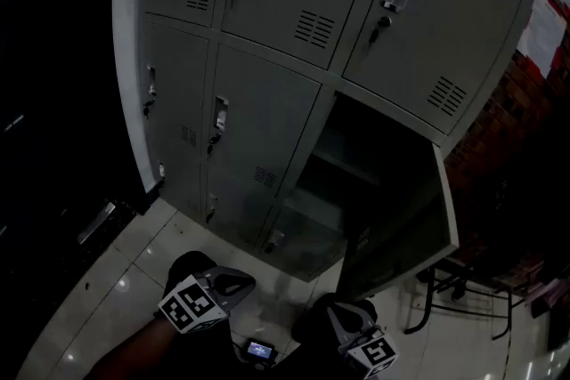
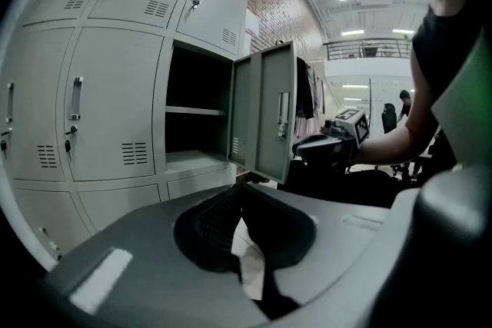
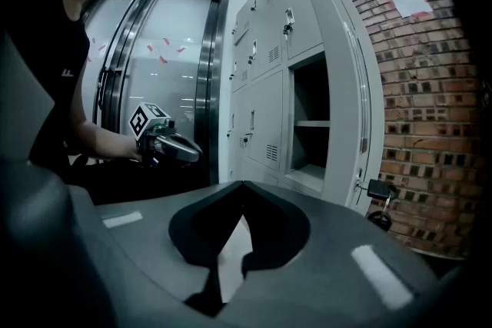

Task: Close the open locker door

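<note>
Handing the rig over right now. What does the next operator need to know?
Left gripper: shut, empty, held low, touching nothing.
Right gripper: shut, empty, nearer the door, not touching it.
Door: wide open, hinged on the right of its compartment in the right column.
Done: nothing yet.
Left: swing the door shut, probably with the right gripper.

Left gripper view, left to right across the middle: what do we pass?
closed locker door → open compartment → open door → right gripper → person's forearm
</note>
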Demonstrator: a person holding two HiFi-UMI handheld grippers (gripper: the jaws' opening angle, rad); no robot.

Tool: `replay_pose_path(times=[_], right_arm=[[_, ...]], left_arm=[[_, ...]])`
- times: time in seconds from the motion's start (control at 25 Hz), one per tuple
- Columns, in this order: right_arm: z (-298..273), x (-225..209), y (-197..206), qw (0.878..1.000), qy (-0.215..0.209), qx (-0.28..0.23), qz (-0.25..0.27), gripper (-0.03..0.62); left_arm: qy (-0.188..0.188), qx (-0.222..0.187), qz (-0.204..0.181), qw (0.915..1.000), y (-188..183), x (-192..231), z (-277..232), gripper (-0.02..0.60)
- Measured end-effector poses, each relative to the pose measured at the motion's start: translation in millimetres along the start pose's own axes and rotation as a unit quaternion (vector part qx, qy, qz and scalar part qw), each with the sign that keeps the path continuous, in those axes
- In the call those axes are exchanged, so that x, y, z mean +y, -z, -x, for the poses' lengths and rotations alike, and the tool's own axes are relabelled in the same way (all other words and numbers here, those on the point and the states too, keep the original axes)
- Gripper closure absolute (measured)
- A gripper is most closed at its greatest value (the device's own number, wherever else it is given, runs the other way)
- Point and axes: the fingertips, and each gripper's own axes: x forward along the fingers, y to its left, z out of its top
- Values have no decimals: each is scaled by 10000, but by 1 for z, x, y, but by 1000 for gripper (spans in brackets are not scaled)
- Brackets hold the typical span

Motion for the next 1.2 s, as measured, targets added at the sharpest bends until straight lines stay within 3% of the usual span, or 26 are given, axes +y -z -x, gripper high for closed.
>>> replay_pose_path(times=[0.64, 1.12, 1.2], right_arm=[[2, 2, -3, 9999, 27, -95, 130, 592], [51, -19, -45, 9954, 562, -770, -129, 589], [64, -30, -52, 9936, 711, -872, -129, 550]], left_arm=[[-24, 21, 10, 10000, 3, 1, 0, 569], [-1, 2, 30, 10000, 1, 1, -1, 569], [-3, -2, 34, 10000, 2, 1, -1, 569]])
